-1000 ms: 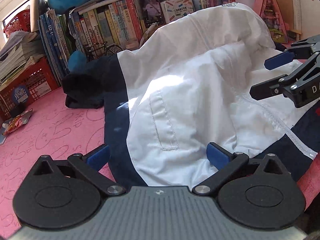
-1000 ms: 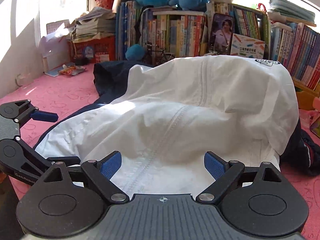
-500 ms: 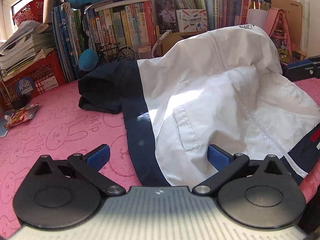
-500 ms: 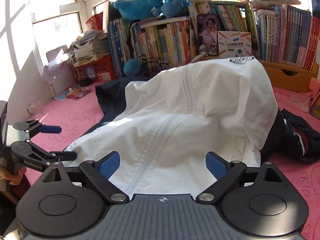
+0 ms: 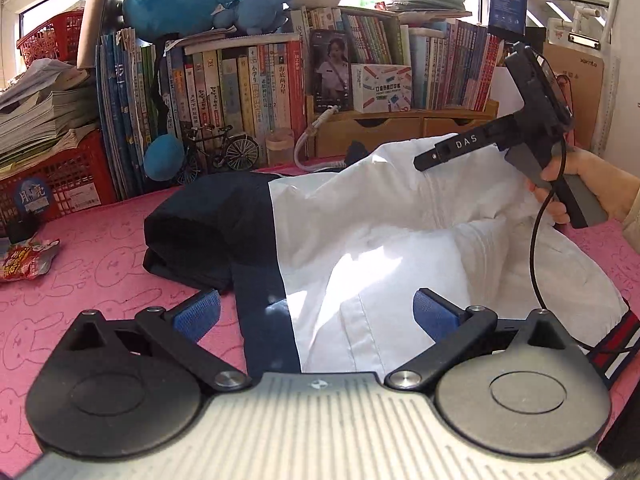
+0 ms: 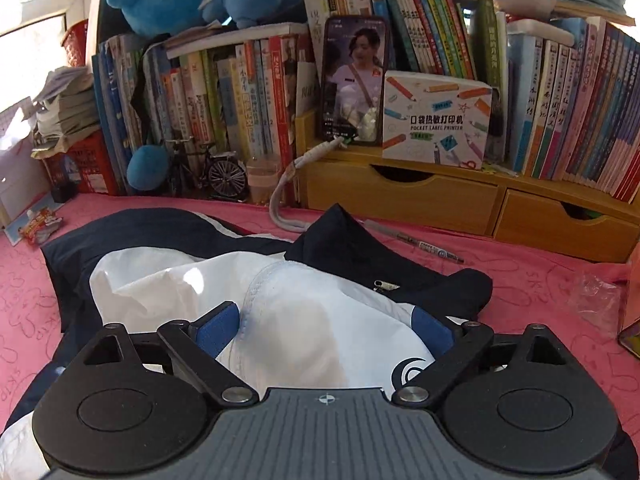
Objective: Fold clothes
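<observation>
The white box point(image 6: 436, 118) on the far wooden drawer unit point(image 6: 472, 204) reads "POCKET LABEL PRINTER" under a line of Chinese characters, and the side bar of the right gripper point(image 5: 448, 155), seen from the left wrist view, carries the letters "DAS". A round blue sticker on the red crate point(image 5: 60, 184) at far left bears Chinese writing, and a dark swirl logo point(image 6: 408, 372) is printed on the white cloth near the right gripper's right pad. A bare hand point(image 5: 588, 184) at the right of the scene grips the right gripper's handle, with the tool raised over the far right part of the jacket point(image 5: 380, 240) and tilted downward. In its own view the right gripper point(image 6: 326, 330) has its jaws closing, with a hump of the white cloth bulging up between the blue pads; the fabric brushes both pads, but I cannot tell that it is pinched. The left gripper point(image 5: 316, 314) is spread wide, low over the near edge of the jacket, nothing pressed between its pads. The white and navy jacket lies crumpled on the pink rabbit-print mat point(image 5: 80, 272), its navy part to the left and far side, its zipper pull point(image 6: 384, 286) showing near the collar.
</observation>
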`<state>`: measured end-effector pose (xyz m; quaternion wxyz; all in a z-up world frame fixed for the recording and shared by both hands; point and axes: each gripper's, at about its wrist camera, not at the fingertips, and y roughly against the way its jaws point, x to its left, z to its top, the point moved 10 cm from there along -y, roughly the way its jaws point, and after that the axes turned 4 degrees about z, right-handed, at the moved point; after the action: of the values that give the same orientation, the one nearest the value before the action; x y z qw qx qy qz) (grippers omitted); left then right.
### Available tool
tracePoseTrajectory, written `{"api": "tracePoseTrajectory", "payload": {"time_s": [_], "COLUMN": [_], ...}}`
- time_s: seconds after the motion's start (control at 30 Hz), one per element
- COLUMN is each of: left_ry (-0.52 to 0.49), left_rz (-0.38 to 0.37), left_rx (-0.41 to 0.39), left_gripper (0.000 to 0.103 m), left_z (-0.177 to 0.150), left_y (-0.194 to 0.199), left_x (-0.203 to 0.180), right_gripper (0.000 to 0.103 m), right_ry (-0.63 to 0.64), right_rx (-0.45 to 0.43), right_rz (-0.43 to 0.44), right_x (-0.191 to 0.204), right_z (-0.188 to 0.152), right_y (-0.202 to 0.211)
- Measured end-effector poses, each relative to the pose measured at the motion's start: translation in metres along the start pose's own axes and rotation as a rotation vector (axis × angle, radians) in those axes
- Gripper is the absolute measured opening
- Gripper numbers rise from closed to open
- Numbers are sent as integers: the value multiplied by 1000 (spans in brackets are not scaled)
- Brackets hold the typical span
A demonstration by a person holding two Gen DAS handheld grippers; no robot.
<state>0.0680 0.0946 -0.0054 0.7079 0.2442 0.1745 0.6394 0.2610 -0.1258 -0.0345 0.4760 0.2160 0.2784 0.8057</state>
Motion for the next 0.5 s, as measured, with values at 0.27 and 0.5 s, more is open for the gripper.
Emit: {"api": "tracePoseTrajectory", "payload": {"time_s": [0.27, 0.5], "left_ry": [-4, -84], "left_rz": [25, 7], "left_rx": [-45, -3], "left_gripper": [103, 103], "left_z": [63, 61], "left_y": [-87, -155], "left_x": [-3, -42], "right_gripper": [78, 81], "right_ry": [120, 95], "right_rx": [134, 152], "right_rz": [44, 222], "right_x": [32, 41], "right_z": [-95, -99], "right_y": [5, 39]}}
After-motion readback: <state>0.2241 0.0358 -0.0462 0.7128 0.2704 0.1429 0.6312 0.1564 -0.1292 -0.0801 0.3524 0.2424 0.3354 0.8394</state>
